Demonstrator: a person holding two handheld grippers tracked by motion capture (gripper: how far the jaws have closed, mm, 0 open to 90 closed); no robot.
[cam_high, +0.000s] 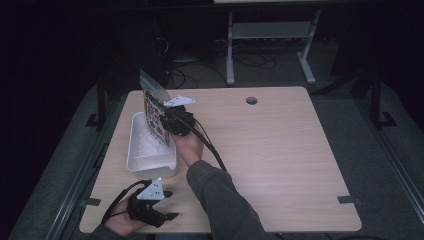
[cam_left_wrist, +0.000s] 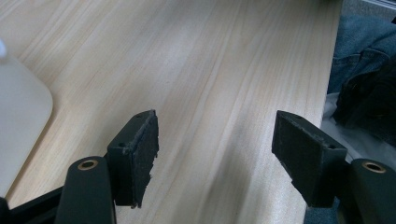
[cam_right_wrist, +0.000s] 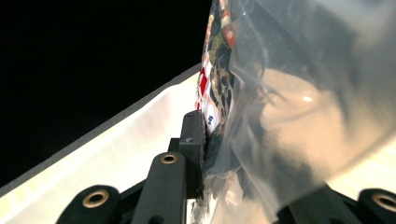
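Observation:
A clear plastic bag (cam_high: 154, 107) with a red, white and dark printed pack inside stands tilted over the white tray (cam_high: 137, 155) at the table's left. My right gripper (cam_high: 167, 119) is shut on the bag's lower part. In the right gripper view the bag (cam_right_wrist: 289, 93) hangs close in front and one fingertip (cam_right_wrist: 192, 135) presses against it, with the tray wall (cam_right_wrist: 121, 154) behind. My left gripper (cam_high: 169, 205) rests near the table's front left corner. Its jaws stand wide apart over bare wood (cam_left_wrist: 215, 154), and the tray corner (cam_left_wrist: 18, 116) lies to its left.
The wooden table (cam_high: 280, 150) has a round cable hole (cam_high: 251, 100) at the back. The person's sleeve (cam_high: 220, 200) reaches in from the bottom middle. A grey metal stand (cam_high: 270, 45) and cables lie on the dark floor beyond the table.

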